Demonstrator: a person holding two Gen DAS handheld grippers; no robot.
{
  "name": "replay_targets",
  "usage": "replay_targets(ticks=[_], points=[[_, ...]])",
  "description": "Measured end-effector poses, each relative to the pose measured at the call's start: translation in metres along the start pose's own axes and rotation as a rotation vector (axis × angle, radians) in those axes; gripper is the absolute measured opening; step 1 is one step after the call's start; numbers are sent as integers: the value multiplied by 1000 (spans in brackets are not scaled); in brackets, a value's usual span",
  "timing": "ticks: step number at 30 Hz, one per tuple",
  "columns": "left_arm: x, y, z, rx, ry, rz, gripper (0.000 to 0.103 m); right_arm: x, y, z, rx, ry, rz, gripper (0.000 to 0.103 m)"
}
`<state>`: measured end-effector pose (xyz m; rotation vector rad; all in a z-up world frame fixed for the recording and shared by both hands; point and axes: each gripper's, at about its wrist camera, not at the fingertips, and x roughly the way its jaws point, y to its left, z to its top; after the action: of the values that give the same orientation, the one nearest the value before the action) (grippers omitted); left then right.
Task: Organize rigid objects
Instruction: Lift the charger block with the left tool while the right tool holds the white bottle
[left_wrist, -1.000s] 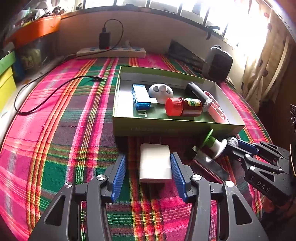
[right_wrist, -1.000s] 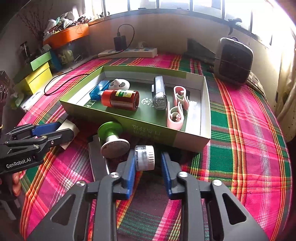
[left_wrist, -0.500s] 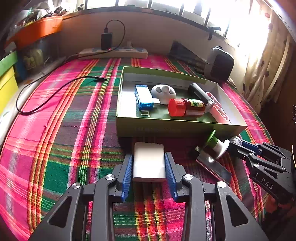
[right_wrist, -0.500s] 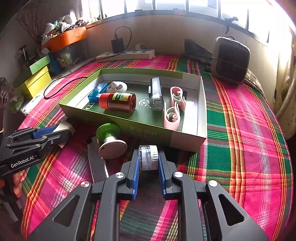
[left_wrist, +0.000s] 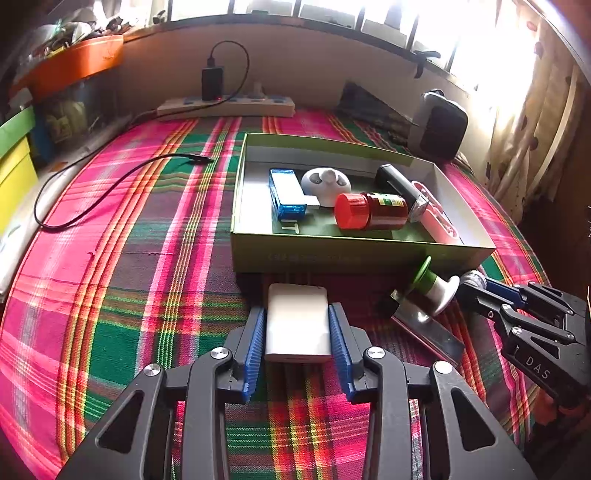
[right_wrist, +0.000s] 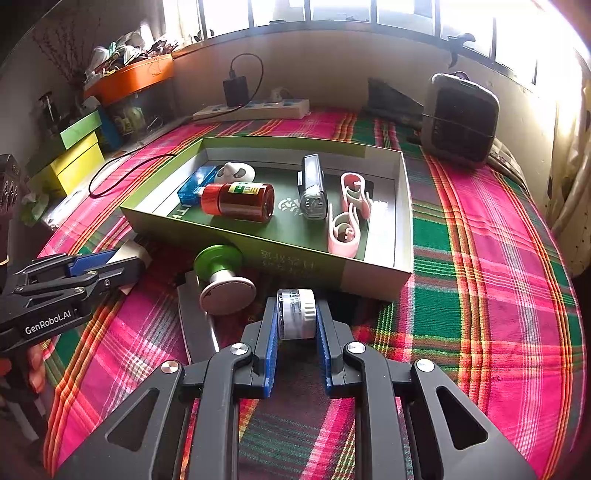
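My left gripper (left_wrist: 297, 314) is shut on a flat white box (left_wrist: 297, 322), low over the plaid cloth in front of the green tray (left_wrist: 332, 254). My right gripper (right_wrist: 295, 306) is shut on a small white and clear cylinder (right_wrist: 295, 313) in front of the tray's near wall (right_wrist: 303, 264). The tray holds a red-capped brown bottle (right_wrist: 238, 202), a blue box (right_wrist: 196, 181), a white round piece (right_wrist: 236, 171), a black torch (right_wrist: 312, 186) and pink clips (right_wrist: 347, 218). A green and white spool (right_wrist: 221, 277) rests on a metal blade (right_wrist: 195, 317) between the grippers.
A power strip (left_wrist: 225, 107) with a charger lies at the back wall, and its black cable (left_wrist: 110, 188) trails over the cloth at left. A dark speaker-like box (right_wrist: 458, 118) stands at back right. Yellow and green boxes (right_wrist: 74, 155) stand at left.
Both grippers closed from open: the left on the white box, the right on the small cylinder. Both now sit slightly higher and farther back from the tray.
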<state>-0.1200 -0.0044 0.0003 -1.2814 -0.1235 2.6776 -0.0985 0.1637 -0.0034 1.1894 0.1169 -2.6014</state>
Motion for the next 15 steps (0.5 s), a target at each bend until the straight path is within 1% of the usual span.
replay_targets(ticks=[15], points=[[-7,-4,1,11,-19,-17,33,-5,-2,1,9,-17,10,20]])
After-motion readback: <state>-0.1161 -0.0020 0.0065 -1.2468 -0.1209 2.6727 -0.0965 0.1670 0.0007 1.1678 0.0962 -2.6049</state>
